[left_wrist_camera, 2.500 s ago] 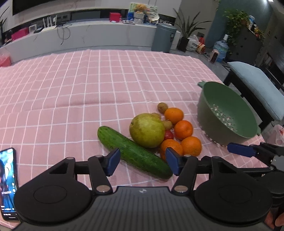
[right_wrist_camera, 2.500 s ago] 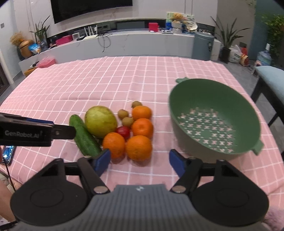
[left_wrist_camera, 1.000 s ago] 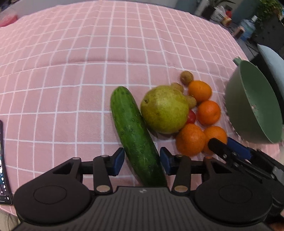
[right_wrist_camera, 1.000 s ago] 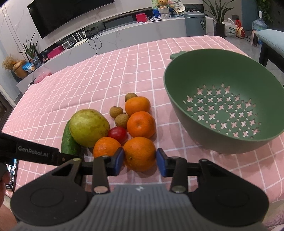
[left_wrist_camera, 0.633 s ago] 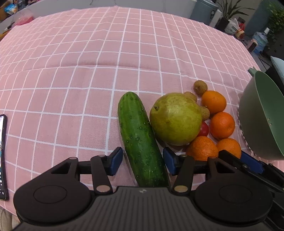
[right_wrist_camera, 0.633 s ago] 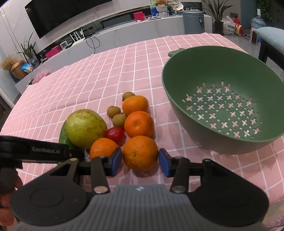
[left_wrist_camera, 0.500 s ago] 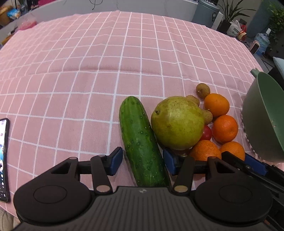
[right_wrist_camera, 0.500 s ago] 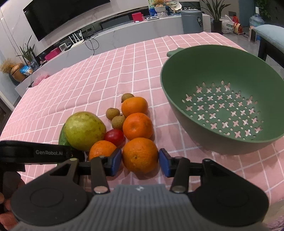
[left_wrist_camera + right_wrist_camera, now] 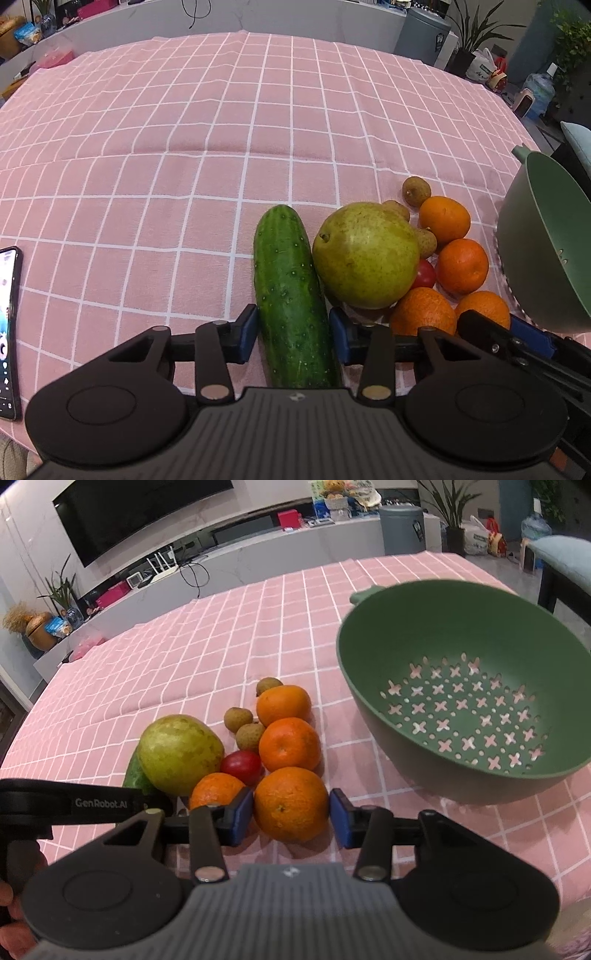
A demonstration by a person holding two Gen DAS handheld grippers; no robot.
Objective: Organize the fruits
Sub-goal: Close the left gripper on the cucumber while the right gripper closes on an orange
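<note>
A green cucumber (image 9: 291, 291) lies on the pink checked tablecloth, its near end between the blue pads of my left gripper (image 9: 293, 338), which is shut on it. Beside it sit a large green pear (image 9: 365, 254), several oranges, a small red fruit (image 9: 423, 275) and brown longans. My right gripper (image 9: 291, 818) has closed on the nearest orange (image 9: 291, 805), with both pads against its sides. The green colander (image 9: 465, 686) stands empty to the right of the fruit pile.
A phone (image 9: 8, 332) lies at the table's left near edge. The left gripper's arm (image 9: 74, 805) crosses the right wrist view at lower left. A chair (image 9: 561, 557) stands past the table's right side. A TV counter runs along the back wall.
Both grippers moved in and narrowed from wide open. The left now clamps the cucumber's near end and the right clamps the nearest orange. The fruit pile has not shifted.
</note>
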